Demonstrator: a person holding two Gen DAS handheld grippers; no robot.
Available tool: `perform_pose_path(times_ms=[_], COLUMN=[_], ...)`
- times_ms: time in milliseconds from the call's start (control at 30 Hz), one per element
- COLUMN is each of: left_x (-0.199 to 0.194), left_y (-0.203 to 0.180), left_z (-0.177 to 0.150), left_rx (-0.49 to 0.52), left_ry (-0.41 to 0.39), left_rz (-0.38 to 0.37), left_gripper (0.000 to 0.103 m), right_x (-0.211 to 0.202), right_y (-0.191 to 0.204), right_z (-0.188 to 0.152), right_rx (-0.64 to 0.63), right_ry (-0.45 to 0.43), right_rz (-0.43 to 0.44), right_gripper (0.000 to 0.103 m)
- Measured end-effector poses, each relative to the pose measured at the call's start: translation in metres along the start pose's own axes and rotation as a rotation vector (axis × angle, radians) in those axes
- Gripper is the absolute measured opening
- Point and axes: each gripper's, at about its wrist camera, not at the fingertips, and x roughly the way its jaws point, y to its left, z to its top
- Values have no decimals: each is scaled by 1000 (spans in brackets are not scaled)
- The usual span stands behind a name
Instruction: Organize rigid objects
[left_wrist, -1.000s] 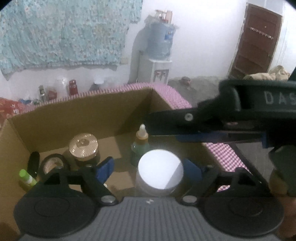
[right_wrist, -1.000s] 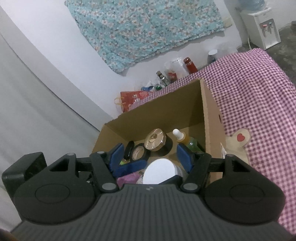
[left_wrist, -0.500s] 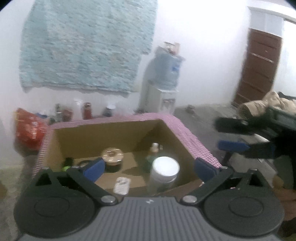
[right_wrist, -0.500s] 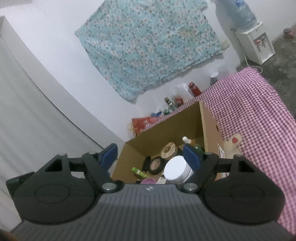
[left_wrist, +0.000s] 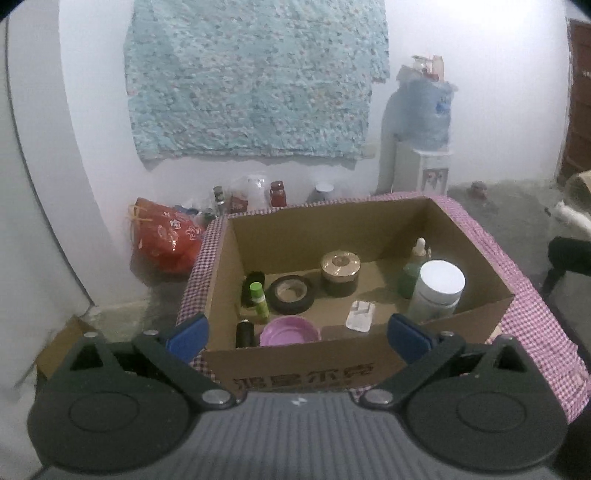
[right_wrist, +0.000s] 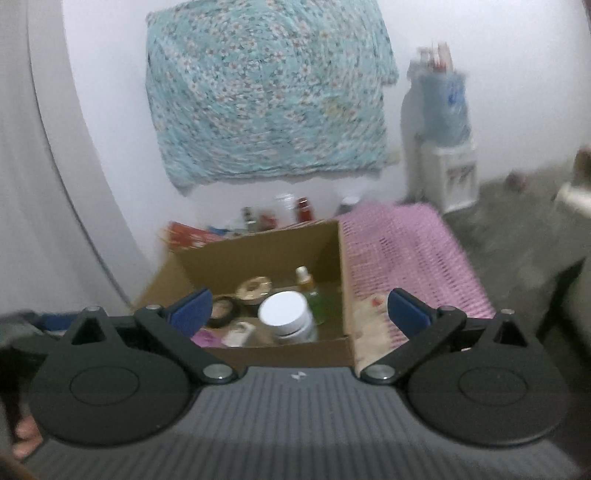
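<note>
Floral cloth (left_wrist: 255, 85) on wall, water dispenser (left_wrist: 424, 140), red bag (left_wrist: 166, 236).

Box (left_wrist: 332, 229) contents, on the cloth-covered surface (left_wrist: 532, 325)

We list 1 jar (left_wrist: 437, 291) at right, dropper bottle (left_wrist: 415, 269) behind it, tin (left_wrist: 340, 271) mid-rear, tape roll (left_wrist: 291, 293) left of the tin, dish (left_wrist: 290, 330) in front, tube (left_wrist: 258, 298) far left.

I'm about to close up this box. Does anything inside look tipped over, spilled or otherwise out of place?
Nothing stands out. In the cardboard box, the white-lidded jar, gold-lidded jar and dropper bottle stand upright; the tape roll lies flat. No spill is visible.
</note>
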Motion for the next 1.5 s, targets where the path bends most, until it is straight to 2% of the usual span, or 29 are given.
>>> perform_pose_path(times_ms=[133, 333, 633, 967, 1500], left_x=[1, 7, 19, 29, 30], left_y=[9, 18, 22, 19, 11], left_z=[-10, -13, -11, -10, -12], left_rx=[-48, -93, -120, -103, -67], left_ry=[-15, -11, 40, 63, 109], left_rz=[-43, -27, 0, 11, 40], left_gripper=[103, 103, 103, 103, 103], right_x=[1, 18, 54, 85, 91], right_y=[26, 55, 85, 83, 75], right_z=[-1, -8, -15, -15, -25], right_rx=[-115, -169, -183, -152, -141], right_ry=[-8, 22, 111, 171, 213], right_rz=[-89, -136, -85, -82, -84], right_gripper=[102, 102, 102, 102, 102])
